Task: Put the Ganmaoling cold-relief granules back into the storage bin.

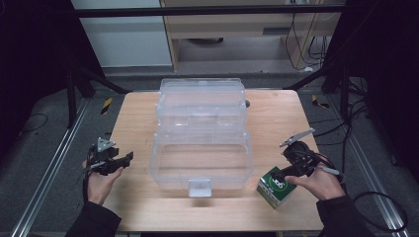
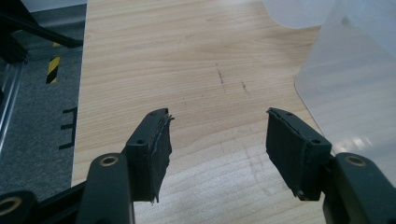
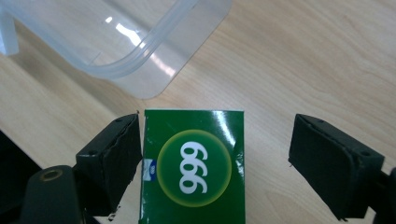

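Two jaws of the right hand-held gripper (image 3: 215, 154) stand wide apart around a green box (image 3: 194, 165) (marked 999) on the desk (image 1: 276, 113); one pad is just beside the box's edge, the other well clear. Nearby sits the clear plastic bin (image 1: 200, 160). The left hand-held gripper (image 2: 217, 140) gapes empty.

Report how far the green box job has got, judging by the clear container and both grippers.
Done: the clear container stands open and looks empty. In hand: the right gripper brackets the green box on the table, jaws apart, one pad clear of it. The left gripper is open over bare wood. Left, probably: gripping the box and placing it inside.
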### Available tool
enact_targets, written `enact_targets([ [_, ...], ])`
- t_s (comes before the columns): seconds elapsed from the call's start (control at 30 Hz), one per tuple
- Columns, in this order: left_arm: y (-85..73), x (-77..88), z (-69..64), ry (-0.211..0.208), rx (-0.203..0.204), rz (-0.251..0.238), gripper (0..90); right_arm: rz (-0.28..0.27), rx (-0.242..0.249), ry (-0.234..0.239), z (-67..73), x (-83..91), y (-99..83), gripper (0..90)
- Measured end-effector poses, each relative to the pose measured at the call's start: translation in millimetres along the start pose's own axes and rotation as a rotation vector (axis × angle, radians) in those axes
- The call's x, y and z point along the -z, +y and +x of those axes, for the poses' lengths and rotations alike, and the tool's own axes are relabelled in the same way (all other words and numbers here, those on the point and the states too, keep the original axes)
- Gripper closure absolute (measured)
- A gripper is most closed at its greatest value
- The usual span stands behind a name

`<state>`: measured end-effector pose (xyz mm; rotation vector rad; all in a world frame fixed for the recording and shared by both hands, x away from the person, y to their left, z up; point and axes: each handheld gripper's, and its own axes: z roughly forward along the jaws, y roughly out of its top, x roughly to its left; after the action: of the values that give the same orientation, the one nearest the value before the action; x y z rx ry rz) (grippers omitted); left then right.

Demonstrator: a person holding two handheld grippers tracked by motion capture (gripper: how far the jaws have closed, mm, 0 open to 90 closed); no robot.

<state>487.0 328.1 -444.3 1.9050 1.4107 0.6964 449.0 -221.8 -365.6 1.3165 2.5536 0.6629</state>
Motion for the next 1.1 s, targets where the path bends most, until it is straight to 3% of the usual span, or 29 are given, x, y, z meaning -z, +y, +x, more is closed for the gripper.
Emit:
enact_targets([
  [0.4,-0.9,-0.8,-0.1,-0.001,-0.007,0.007,38.5,0.084,0.028,0.024,6.7,-10.2,-1.9,13.7],
  [0.63,-1.3,0.6,1.6,0.001,-0.002,0.003,38.3,0.133,0.011,0.031,9.3,-19.6,-6.6,11.3],
  [1.1,-2.6,-1.9,0.7,-0.003,-0.008,0.019,37.7,0.197,0.022,0.041,9.3,-38.1,-9.7,9.3],
])
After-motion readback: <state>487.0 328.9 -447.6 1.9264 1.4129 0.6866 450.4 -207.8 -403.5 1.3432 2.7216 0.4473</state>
